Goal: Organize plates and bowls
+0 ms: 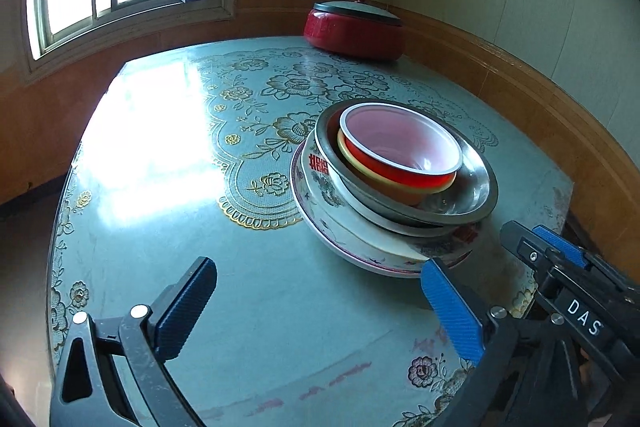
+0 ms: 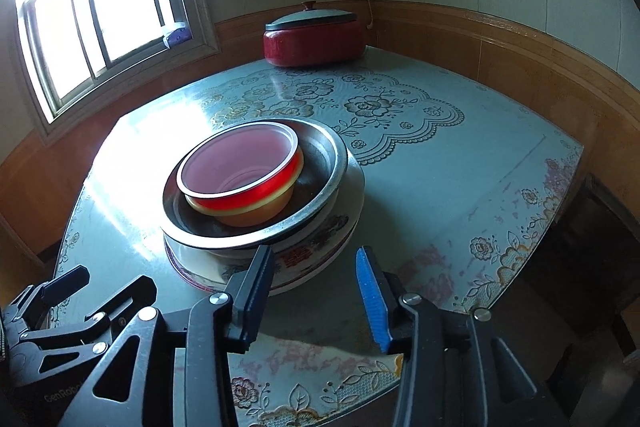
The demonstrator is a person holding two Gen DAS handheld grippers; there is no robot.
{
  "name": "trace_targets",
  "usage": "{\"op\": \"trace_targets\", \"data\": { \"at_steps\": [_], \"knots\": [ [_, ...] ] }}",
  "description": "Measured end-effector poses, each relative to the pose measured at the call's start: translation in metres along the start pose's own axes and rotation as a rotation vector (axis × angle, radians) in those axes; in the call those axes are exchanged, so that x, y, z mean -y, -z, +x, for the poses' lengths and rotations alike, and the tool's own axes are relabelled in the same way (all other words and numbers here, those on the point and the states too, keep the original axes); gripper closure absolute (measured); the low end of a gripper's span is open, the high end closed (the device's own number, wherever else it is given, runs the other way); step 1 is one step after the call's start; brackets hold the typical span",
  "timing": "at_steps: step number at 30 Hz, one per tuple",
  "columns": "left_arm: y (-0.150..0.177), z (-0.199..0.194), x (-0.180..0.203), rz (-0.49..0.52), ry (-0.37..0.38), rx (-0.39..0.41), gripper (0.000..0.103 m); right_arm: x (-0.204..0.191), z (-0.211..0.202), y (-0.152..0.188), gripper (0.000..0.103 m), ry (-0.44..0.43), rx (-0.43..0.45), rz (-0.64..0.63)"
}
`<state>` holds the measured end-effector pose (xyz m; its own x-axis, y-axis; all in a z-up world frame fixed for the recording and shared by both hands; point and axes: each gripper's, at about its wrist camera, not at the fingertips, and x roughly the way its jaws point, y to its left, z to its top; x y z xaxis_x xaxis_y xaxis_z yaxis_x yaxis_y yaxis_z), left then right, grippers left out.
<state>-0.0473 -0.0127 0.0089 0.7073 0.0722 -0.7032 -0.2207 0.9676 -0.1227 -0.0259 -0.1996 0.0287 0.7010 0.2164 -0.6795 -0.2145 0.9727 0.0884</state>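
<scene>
A nested stack stands on the table: a red bowl (image 1: 400, 169) (image 2: 248, 199) inside a yellow bowl (image 1: 400, 193), inside a steel basin (image 1: 474, 187) (image 2: 320, 163), inside a white flowered bowl (image 1: 320, 183) (image 2: 320, 233), on a pink-rimmed plate (image 1: 360, 259) (image 2: 188, 275). My left gripper (image 1: 320, 267) is open wide with only tablecloth between its fingers; its right blue pad ends just short of the plate's rim. My right gripper (image 2: 314, 255) is open at the near side of the stack, pads apart from it. It also shows at the stack's right in the left wrist view.
A red pot with a grey lid (image 1: 352, 31) (image 2: 312, 39) sits at the far side by the wall. The table (image 1: 240, 267) wears a teal flowered cover and ends close on the right. A window is on the left, and dark furniture (image 2: 592, 267) stands past the table's right edge.
</scene>
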Motion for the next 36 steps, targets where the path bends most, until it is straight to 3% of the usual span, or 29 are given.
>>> {"op": "trace_targets", "data": {
  "at_steps": [2, 6, 18, 36],
  "knots": [
    [-0.001, 0.001, -0.002, 0.014, 0.005, -0.002, 0.000, -0.003, -0.002, 0.002, 0.059, 0.033, 0.023, 0.013],
    [-0.004, 0.003, -0.007, 0.075, 0.030, 0.014, 0.000, -0.011, -0.005, 0.006, 0.043, 0.064, 0.074, 0.062],
    [-0.013, 0.001, -0.019, 0.149, 0.102, 0.073, 0.000, -0.024, 0.000, 0.008, 0.043, 0.129, 0.082, 0.131],
    [-0.015, 0.004, -0.021, 0.145, 0.038, 0.081, 0.000, -0.024, 0.000, 0.008, 0.043, 0.165, 0.069, 0.155]
  ]
}}
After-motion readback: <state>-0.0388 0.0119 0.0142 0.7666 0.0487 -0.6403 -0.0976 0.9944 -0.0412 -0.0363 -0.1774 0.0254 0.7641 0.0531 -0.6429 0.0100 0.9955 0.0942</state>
